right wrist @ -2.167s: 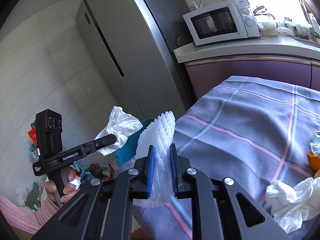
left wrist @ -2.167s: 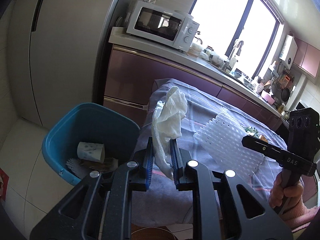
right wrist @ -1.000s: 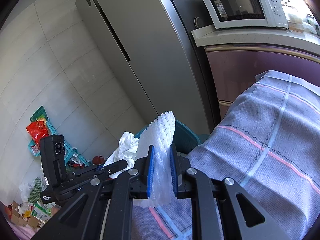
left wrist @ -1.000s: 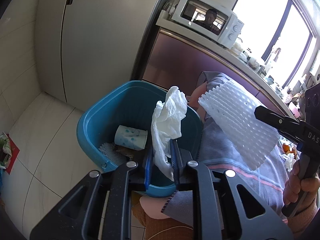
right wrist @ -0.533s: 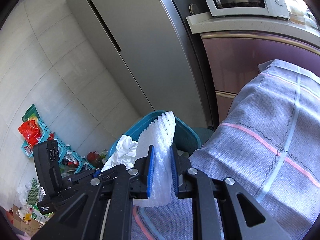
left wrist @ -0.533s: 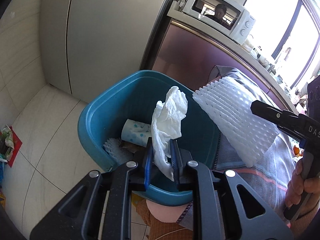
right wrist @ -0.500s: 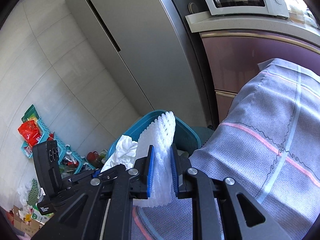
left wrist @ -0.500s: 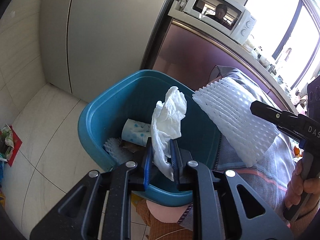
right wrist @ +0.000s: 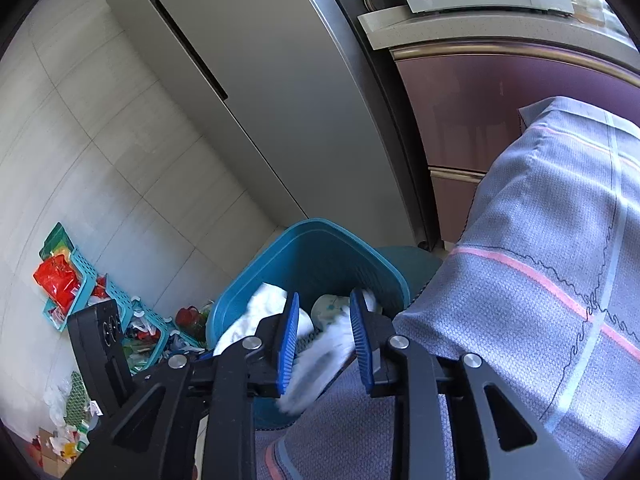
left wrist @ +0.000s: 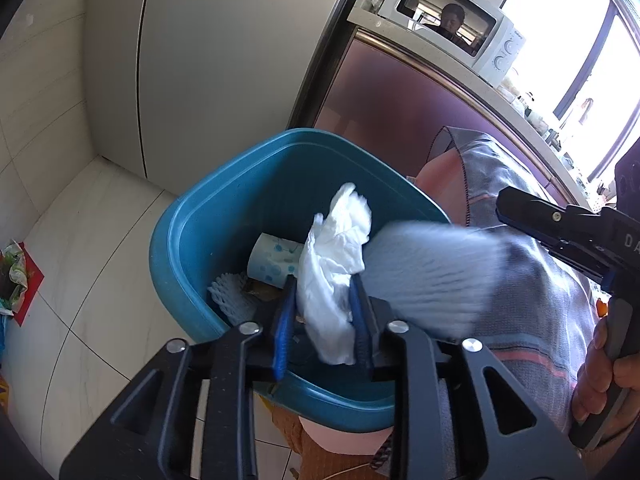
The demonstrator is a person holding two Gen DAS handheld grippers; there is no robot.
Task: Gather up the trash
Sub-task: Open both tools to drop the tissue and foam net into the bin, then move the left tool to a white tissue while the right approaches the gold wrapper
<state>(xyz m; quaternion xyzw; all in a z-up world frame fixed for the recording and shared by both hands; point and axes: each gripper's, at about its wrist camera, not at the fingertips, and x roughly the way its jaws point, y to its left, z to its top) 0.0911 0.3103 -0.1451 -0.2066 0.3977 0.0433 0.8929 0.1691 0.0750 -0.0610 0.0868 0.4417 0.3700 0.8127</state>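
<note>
1. Here the left gripper is hanging over the blue bin, its jaws having just been opening; they are standing a little apart, with the crumpled white tissue still between them.
2. The tissue is leaning against the right-hand pad while a gap is showing beside the left-hand pad, so the pads are no longer pressing it from both sides.
3. Just ahead of the left jaws, down in the bin, a dotted paper cup is lying on its side, and a white foam net is sitting to the left of it beside some brown scraps.
4. To the right of the left jaws, a second white foam sleeve is showing as a blurred streak over the bin's near right rim, below the right gripper that a hand is holding.
5. In the right wrist view the right gripper is also having its jaws just opening; they are standing partly apart and the blurred foam sleeve is sitting loose between them, slanting down and out past the left pad.
6. Beyond the right jaws the bin is standing open, with the tissue to the left of the jaws and the cup straight ahead.
7. The checked tablecloth is draping down to the right of the right jaws, touching the bin's rim.
</note>
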